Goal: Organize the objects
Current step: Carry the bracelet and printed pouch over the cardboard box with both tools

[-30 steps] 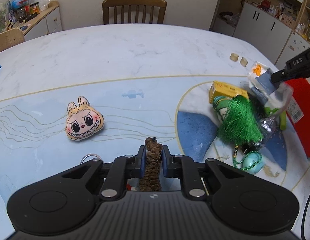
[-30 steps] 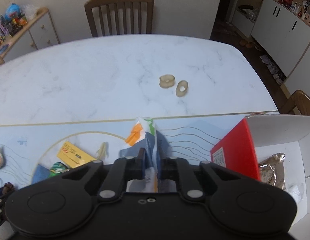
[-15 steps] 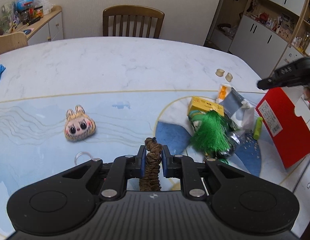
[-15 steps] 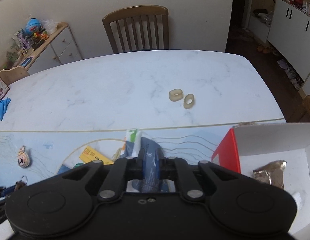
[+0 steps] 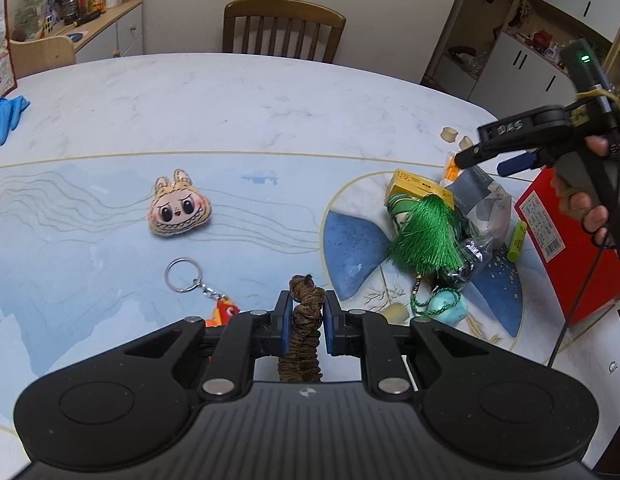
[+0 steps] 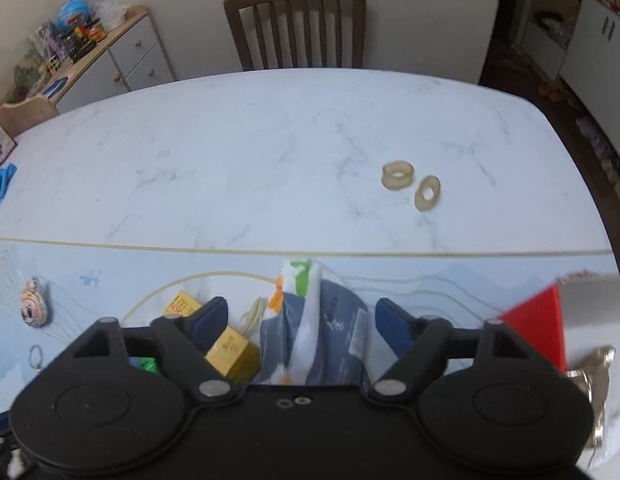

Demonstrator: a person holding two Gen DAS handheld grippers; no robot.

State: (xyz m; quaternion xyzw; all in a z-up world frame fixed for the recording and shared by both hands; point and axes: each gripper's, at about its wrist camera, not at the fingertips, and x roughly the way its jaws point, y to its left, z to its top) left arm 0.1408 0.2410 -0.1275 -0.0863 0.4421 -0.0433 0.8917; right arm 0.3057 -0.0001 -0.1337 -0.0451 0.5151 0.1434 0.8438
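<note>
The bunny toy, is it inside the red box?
No, the bunny toy lies on the table mat, far to the left of the red box.

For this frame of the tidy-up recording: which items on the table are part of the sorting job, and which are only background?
Job: brown braided cord clamped in the left gripper; blue-and-white packet between the opening right gripper jaws; green tassel, yellow box, plush face, keyring, red box.

Background: wooden chair, sideboard, blue gloves.
</note>
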